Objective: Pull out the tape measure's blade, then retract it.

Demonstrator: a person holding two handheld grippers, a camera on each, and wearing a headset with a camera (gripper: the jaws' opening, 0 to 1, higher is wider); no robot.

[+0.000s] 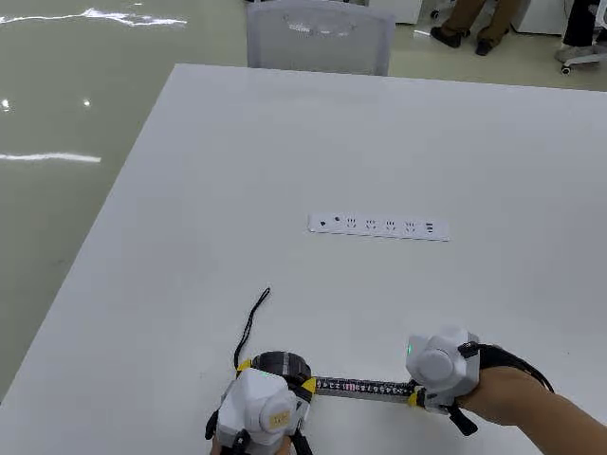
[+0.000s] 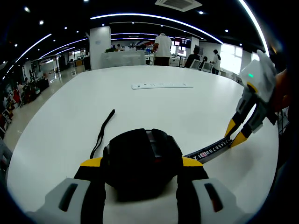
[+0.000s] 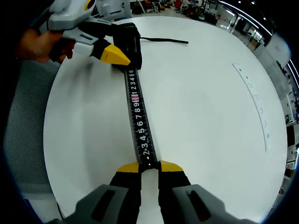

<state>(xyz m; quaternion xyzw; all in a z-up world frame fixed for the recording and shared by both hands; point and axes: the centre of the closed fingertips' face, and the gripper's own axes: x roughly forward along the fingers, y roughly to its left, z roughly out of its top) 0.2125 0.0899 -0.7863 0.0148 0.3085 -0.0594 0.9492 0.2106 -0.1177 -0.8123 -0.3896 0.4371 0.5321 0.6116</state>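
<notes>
Clamping the tape measure [image 2: 140, 154] in our left gripper [image 2: 141, 163], we pinch its extended blade [image 3: 139, 116] at the tip with our right gripper [image 3: 149, 167] over the white table [image 1: 285, 161].

the left gripper [image 2: 142, 162] and right gripper [image 3: 149, 166] share pale grey-white moulded shells, black jaws and yellow wedge tips [image 3: 172, 166]. a small green light [image 1: 410, 351] shows on the right shell; a black strap [image 1: 517, 362] crosses that hand.

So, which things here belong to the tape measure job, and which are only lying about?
Job: tape measure, shut in the left gripper; its blade, partly out, pinched by the right gripper.
Lying about: power strip on the table; chair at its far edge.
</notes>
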